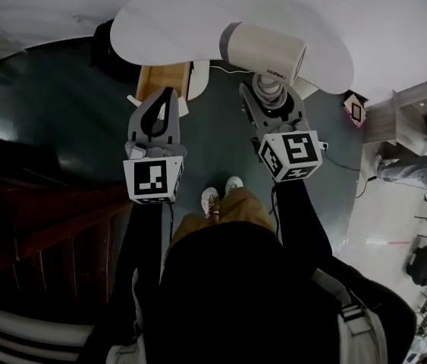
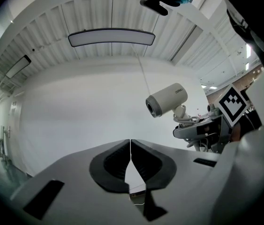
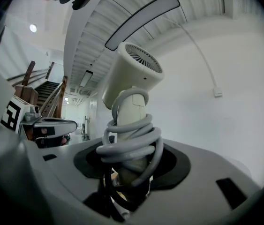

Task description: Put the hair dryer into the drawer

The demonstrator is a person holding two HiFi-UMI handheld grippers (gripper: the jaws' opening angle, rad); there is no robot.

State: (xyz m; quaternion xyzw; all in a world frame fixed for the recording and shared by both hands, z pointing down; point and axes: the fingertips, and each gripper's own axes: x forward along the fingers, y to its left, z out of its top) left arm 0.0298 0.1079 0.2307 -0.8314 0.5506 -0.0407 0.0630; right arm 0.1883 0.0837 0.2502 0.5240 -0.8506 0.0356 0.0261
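The right gripper (image 1: 269,101) is clamped on the handle of the hair dryer (image 1: 265,48), with the grey cord (image 3: 131,142) wound round that handle between the jaws; the dryer stands up out of the grip, its body over the edge of the white table (image 1: 160,21). The left gripper (image 1: 169,95) is empty, its jaws closed together; it is near the wooden drawer (image 1: 158,78) that juts from under the table, above the dark floor (image 1: 61,120) and the person's shoes (image 1: 221,196).

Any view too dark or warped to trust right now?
Head view: dim and vignetted, floor very dark, yet the cream hair dryer shows clearly. Left gripper view: bright, ribbed ceiling bowed by fisheye. Right gripper view: bright, cord-wrapped handle sharp, corners black.
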